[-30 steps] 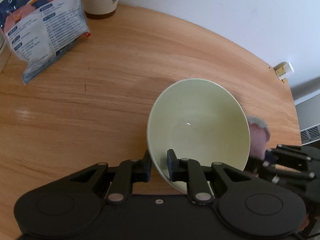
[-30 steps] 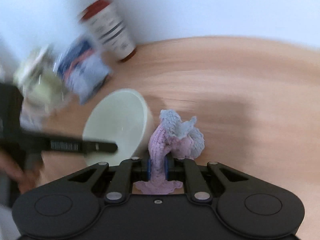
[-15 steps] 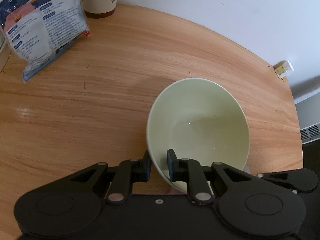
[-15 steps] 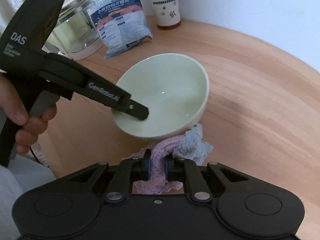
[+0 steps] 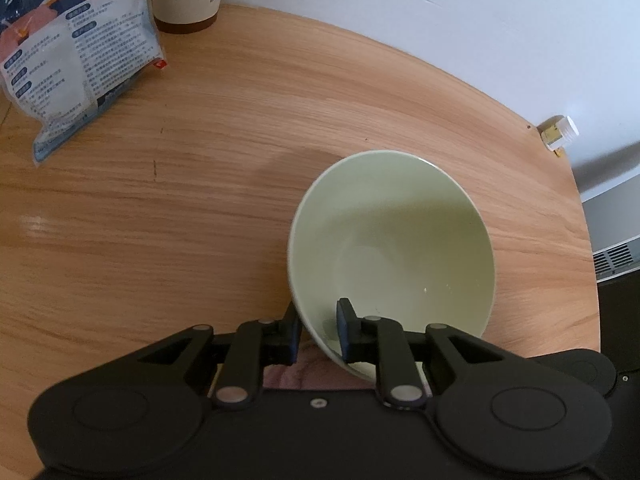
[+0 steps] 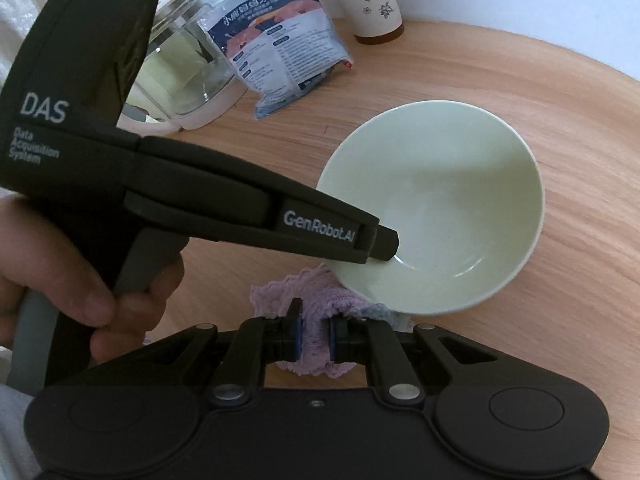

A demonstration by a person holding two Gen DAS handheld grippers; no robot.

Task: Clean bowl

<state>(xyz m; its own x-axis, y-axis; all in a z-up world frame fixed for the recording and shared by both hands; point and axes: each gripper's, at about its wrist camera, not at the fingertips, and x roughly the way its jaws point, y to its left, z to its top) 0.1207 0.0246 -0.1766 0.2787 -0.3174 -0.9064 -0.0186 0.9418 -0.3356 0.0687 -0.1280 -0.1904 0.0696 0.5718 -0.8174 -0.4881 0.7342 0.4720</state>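
mostly hidden under the tilted bowl (image 6: 440, 200): a pink cloth (image 6: 316, 332)

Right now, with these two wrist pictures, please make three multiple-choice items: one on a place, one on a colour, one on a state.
1. Where is the cloth?
A. inside the bowl
B. below the bowl's near side
C. on the snack bag

2. What colour is the bowl?
A. pale green
B. red
C. black

3. How does the left gripper hold the bowl?
A. by the rim, one finger inside, one outside
B. from underneath
C. it is not touching it

Key: 1 B, the cloth sits in the right gripper under the bowl's edge; 2 A, both views show pale green; 3 A, the rim passes between the fingers.
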